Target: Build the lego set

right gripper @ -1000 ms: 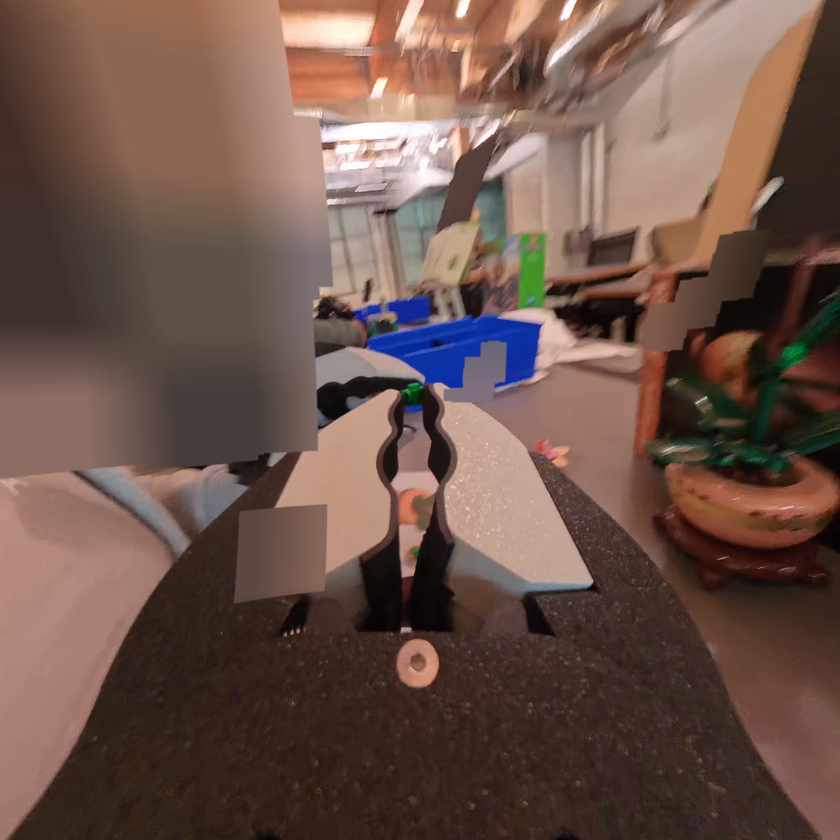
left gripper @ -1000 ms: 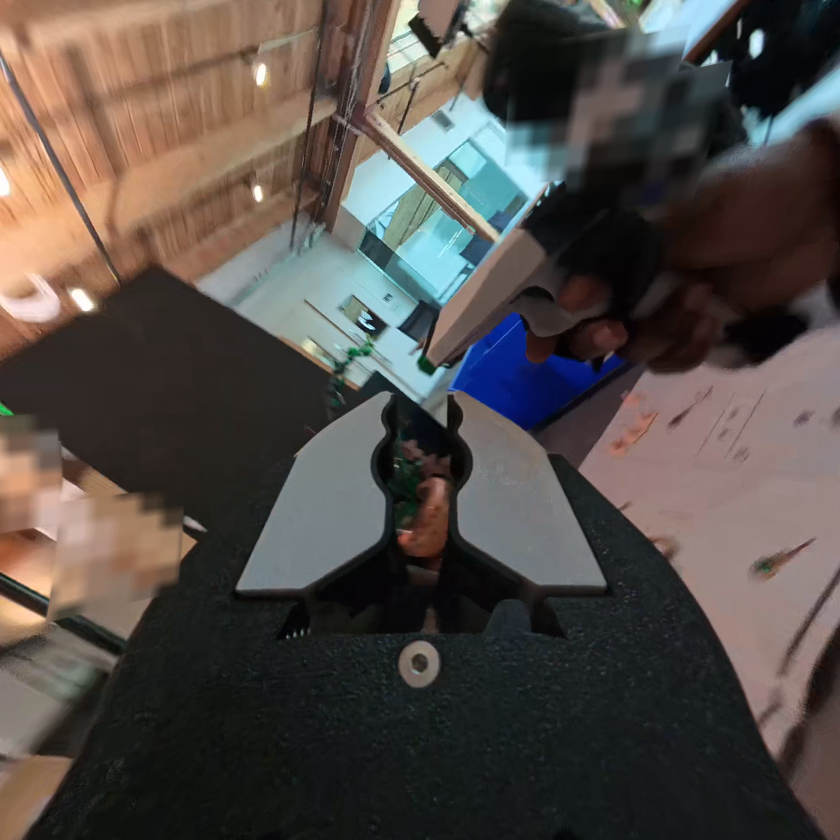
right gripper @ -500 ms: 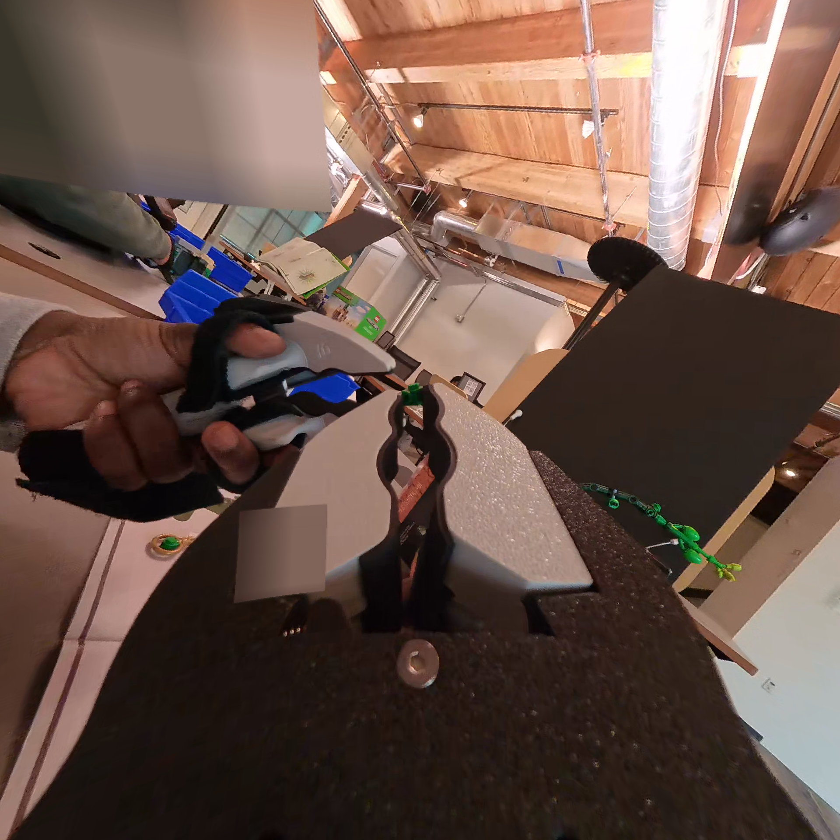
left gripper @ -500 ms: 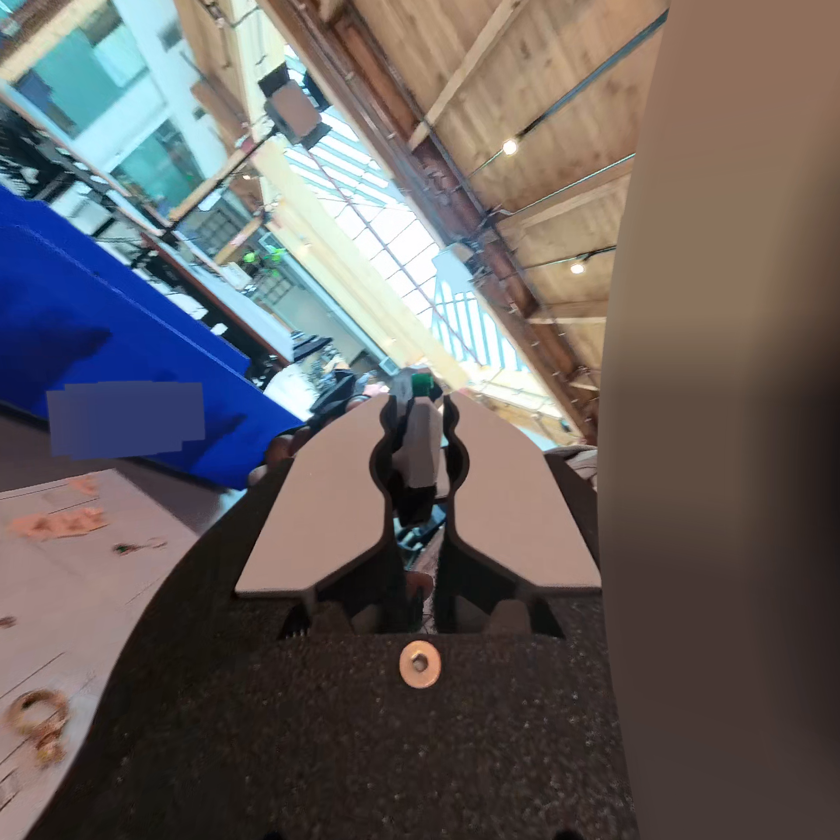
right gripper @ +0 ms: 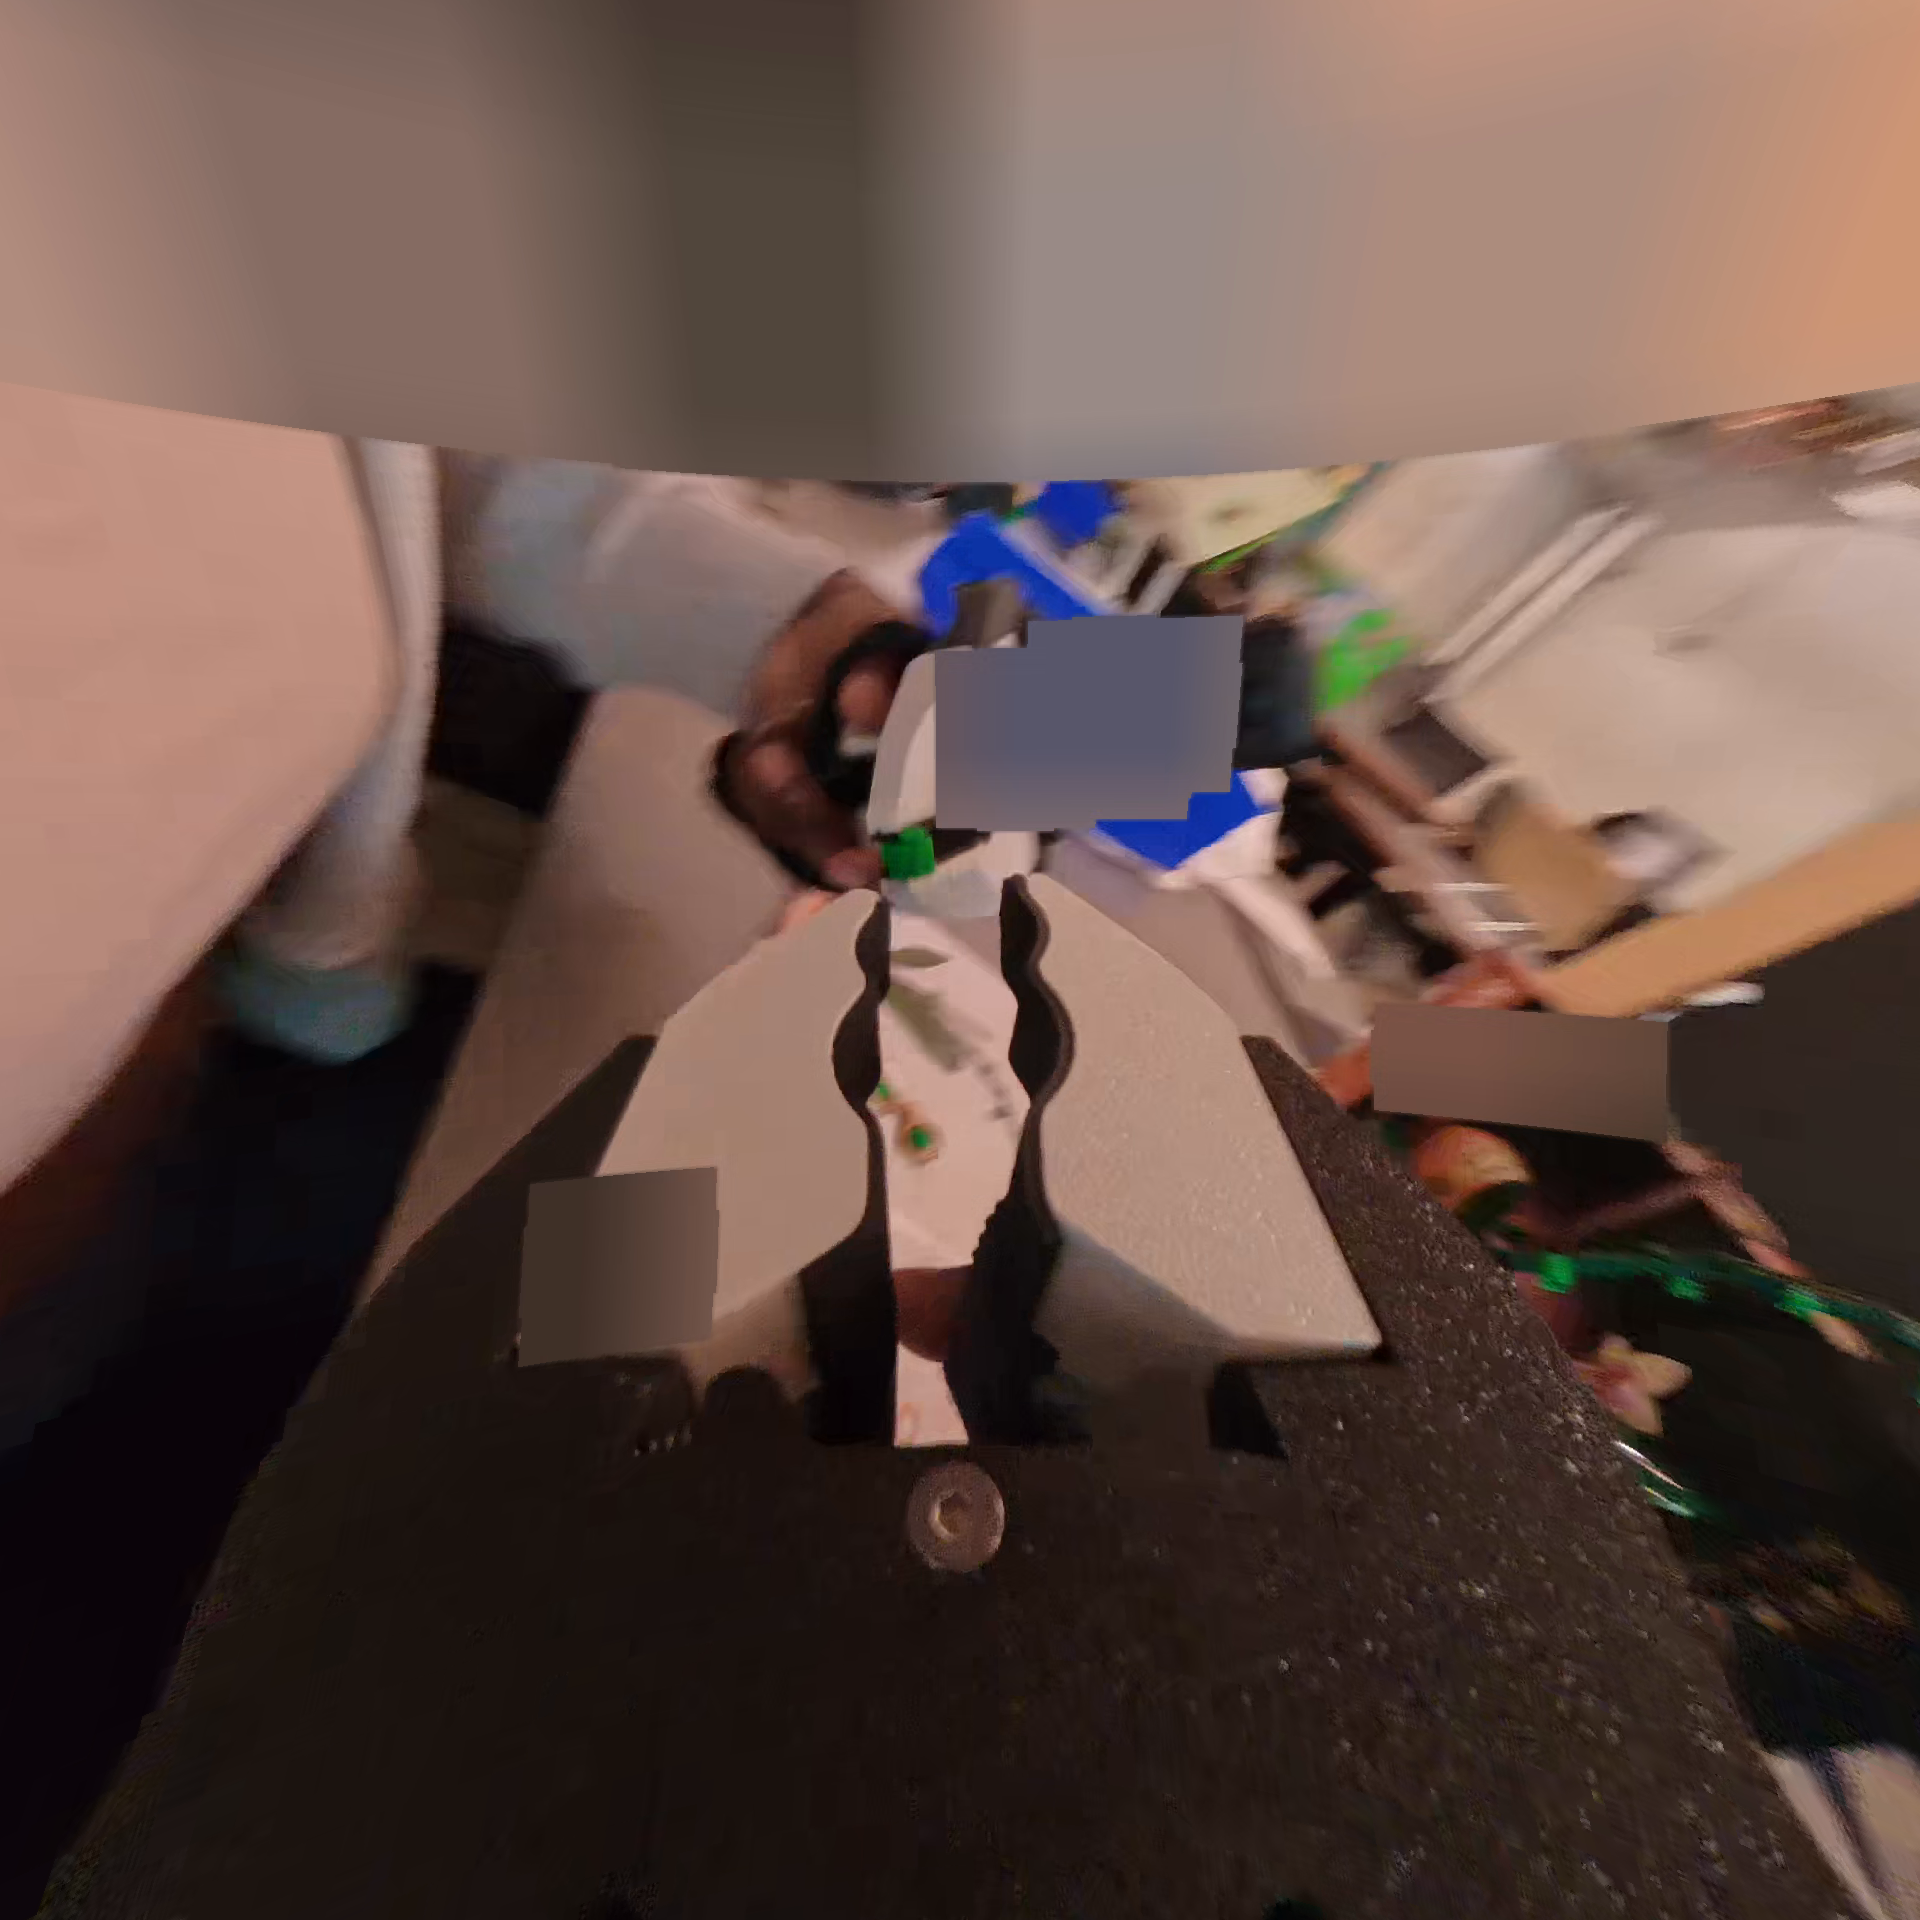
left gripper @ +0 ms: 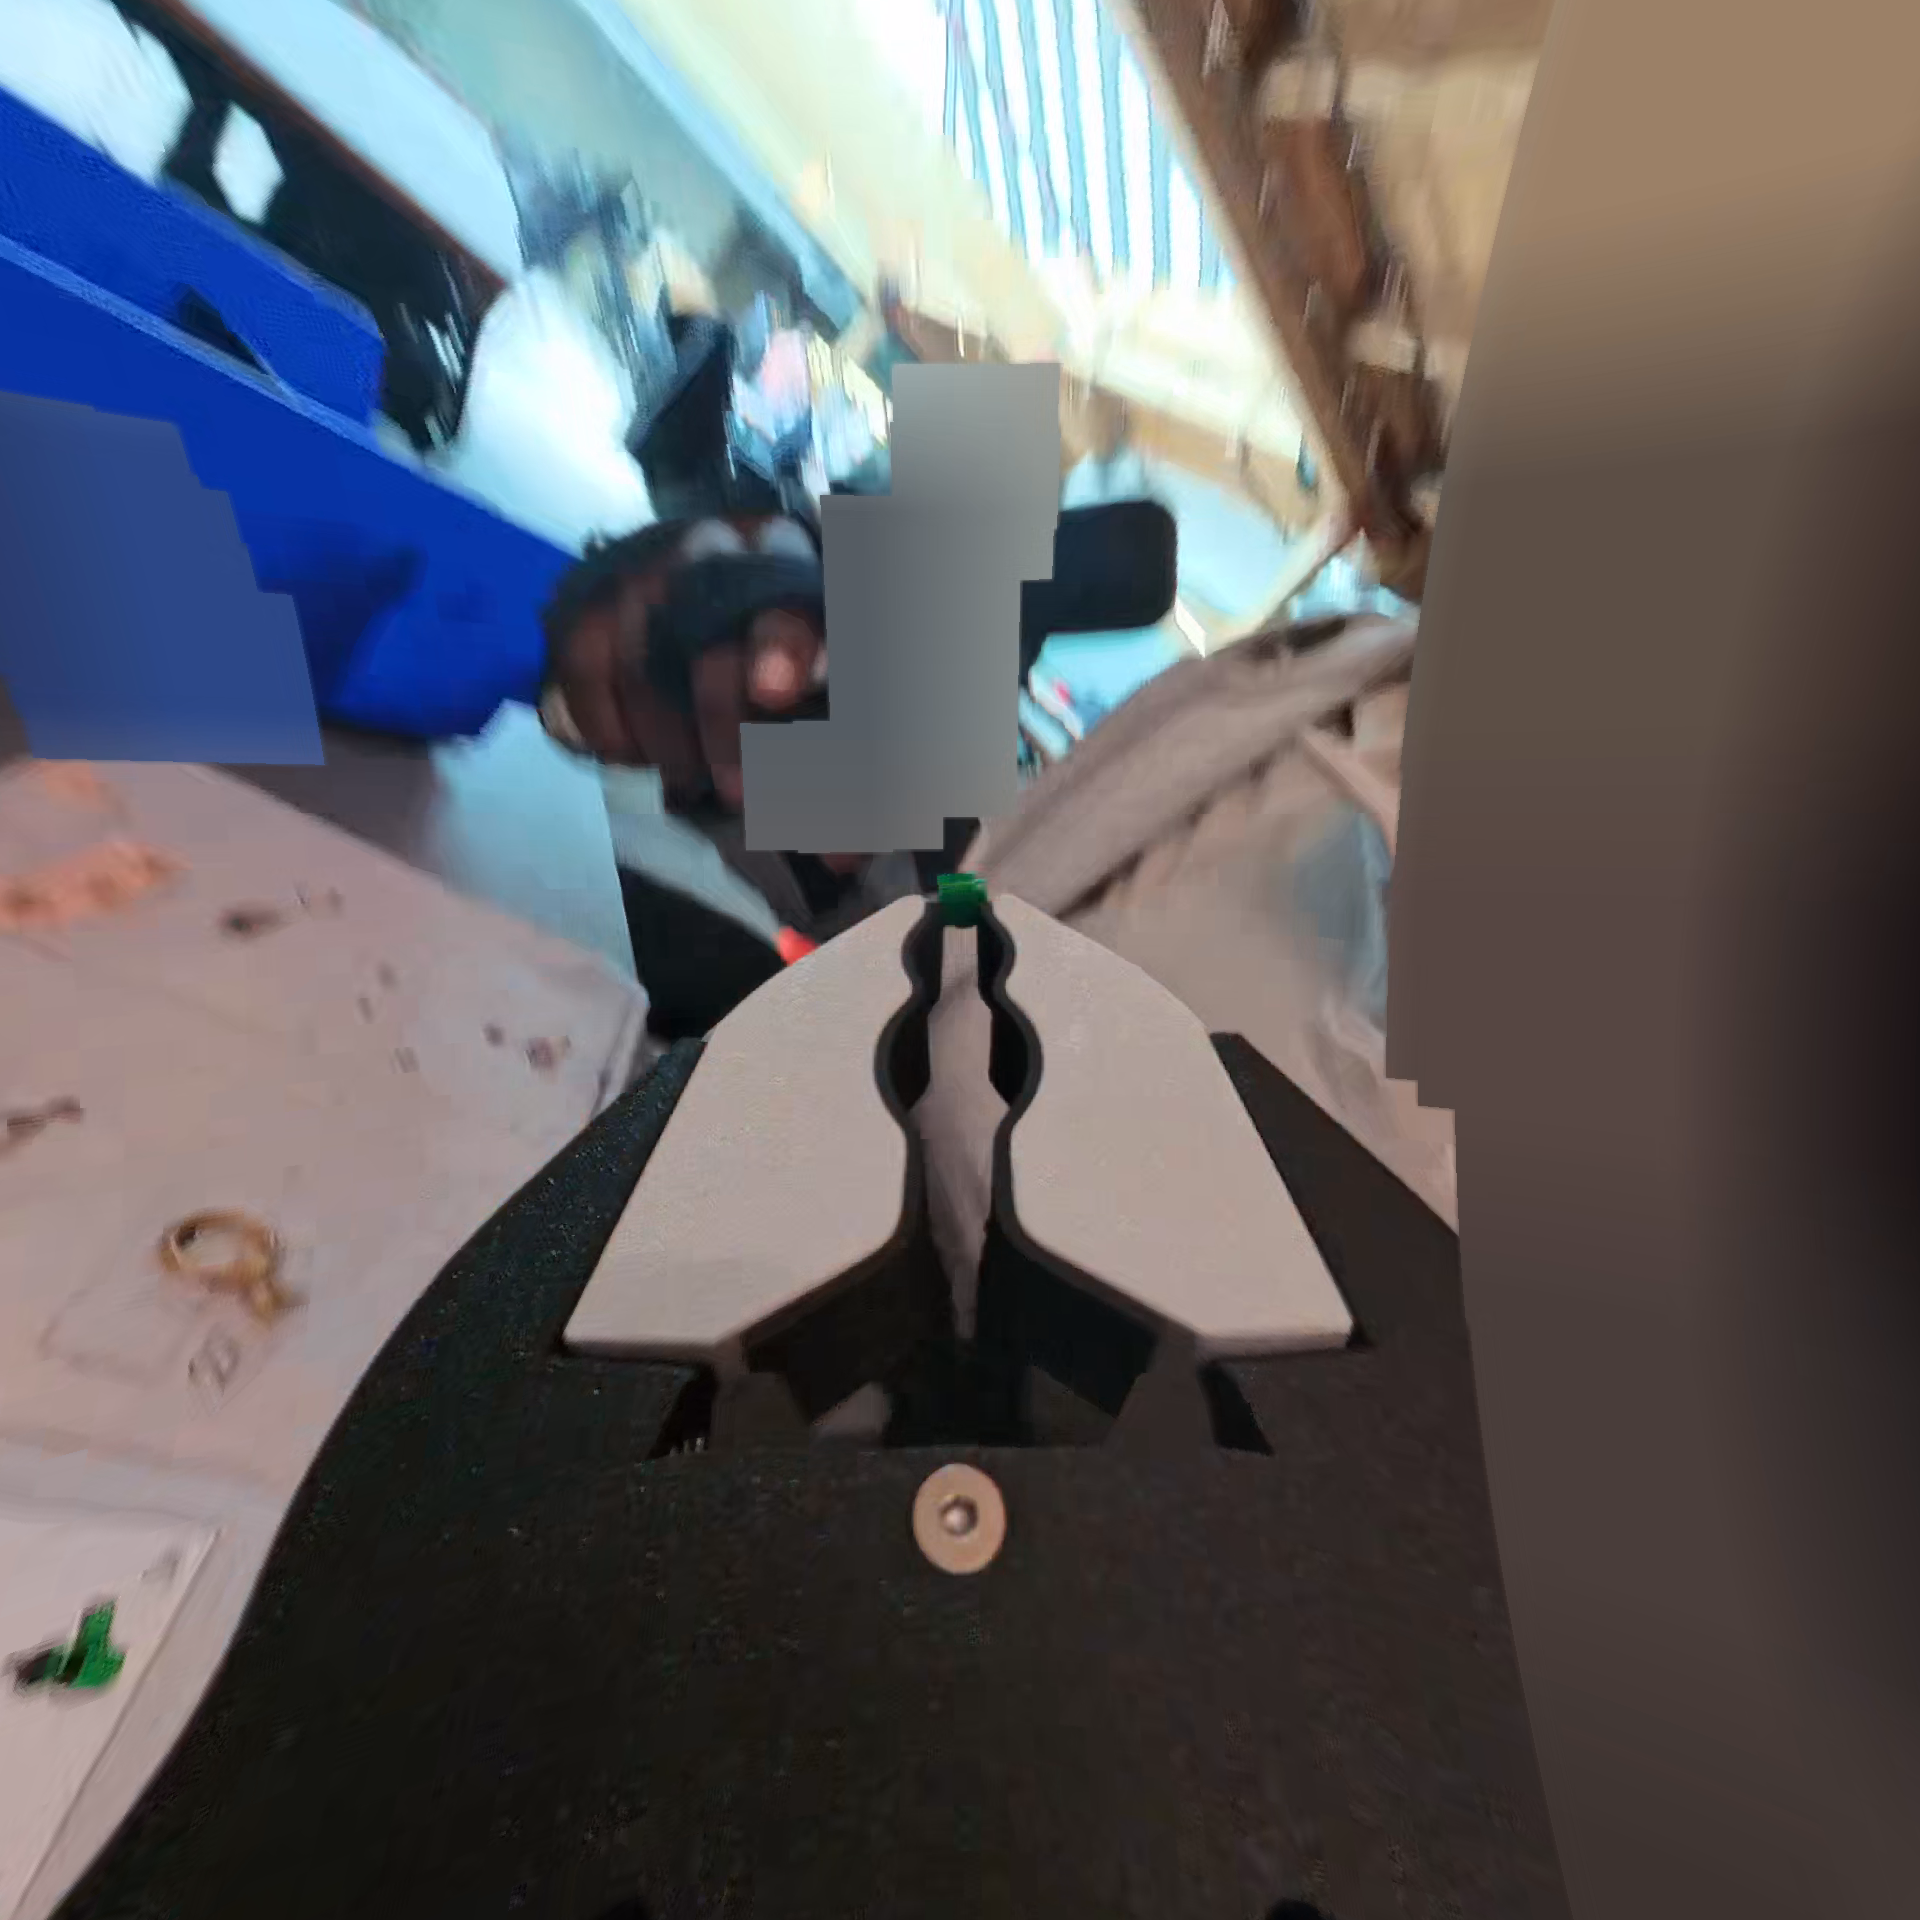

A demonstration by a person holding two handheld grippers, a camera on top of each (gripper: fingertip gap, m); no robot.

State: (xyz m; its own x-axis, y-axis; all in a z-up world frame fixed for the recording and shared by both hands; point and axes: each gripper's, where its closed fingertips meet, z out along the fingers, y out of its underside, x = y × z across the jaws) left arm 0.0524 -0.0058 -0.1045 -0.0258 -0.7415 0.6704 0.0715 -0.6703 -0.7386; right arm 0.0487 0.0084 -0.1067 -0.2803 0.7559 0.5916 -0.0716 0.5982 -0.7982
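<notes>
The small bright green lego piece (left gripper: 959,898) sits pinched at the very tips of my left gripper (left gripper: 958,914), whose grey wavy-edged jaws are nearly together with only that piece between them. In my right wrist view the same green piece (right gripper: 906,854) shows at the end of the far gripper, just beyond and a little left of my right gripper (right gripper: 948,904), which holds nothing: its jaws stand apart with a clear gap, and pale table shows through it. Facing my left camera is a person's hand (left gripper: 665,665) in a black strap, gripping the other tool's handle. Below it lies the white paper-covered table (left gripper: 312,1018), with a gold ring-shaped part (left gripper: 223,1257) and a green and black small part (left gripper: 78,1657) lying loose near its left edge. A blue plastic bin (left gripper: 260,416) stands behind the table. Everything beyond the grippers is motion-blurred.
</notes>
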